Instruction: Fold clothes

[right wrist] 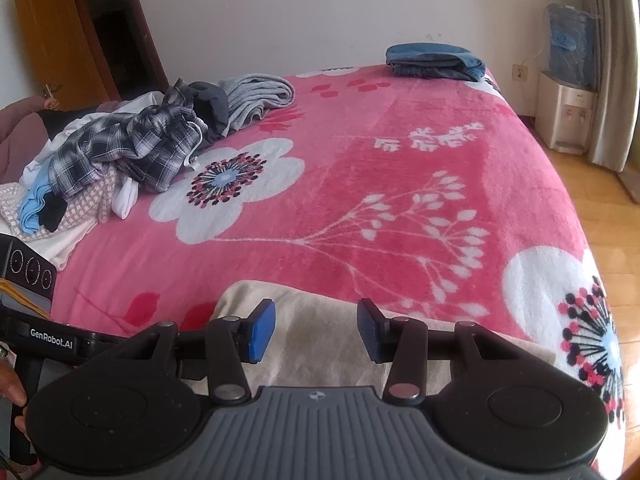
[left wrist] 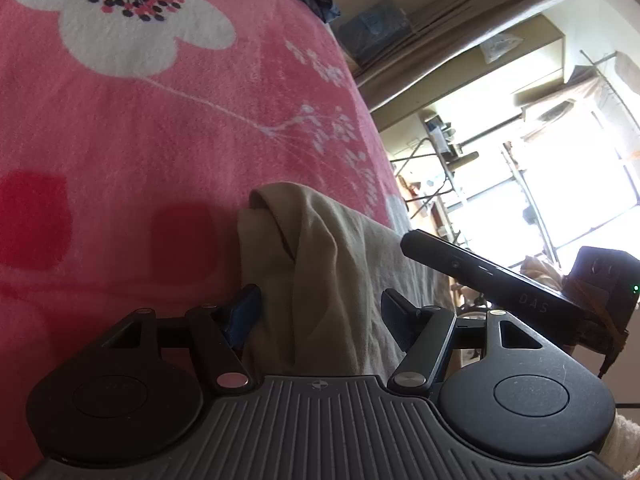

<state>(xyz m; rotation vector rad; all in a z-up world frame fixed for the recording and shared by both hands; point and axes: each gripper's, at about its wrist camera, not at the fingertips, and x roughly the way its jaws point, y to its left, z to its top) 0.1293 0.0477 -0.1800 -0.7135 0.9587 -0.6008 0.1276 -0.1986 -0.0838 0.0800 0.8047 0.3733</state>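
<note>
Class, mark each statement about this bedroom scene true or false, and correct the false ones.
1. The blanket is pink with white flowers. True.
2. Both grippers are open. True: left gripper, right gripper.
3. The beige garment hangs on a hanger. False: it lies on the bed's near edge.
4. The folded jeans sit at the bed's far end. True.
5. The heap of clothes is neatly stacked. False: it is jumbled.

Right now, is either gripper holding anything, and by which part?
Nothing is held. Both the left gripper and the right gripper have open jaws over the beige garment, not clamped on it.
</note>
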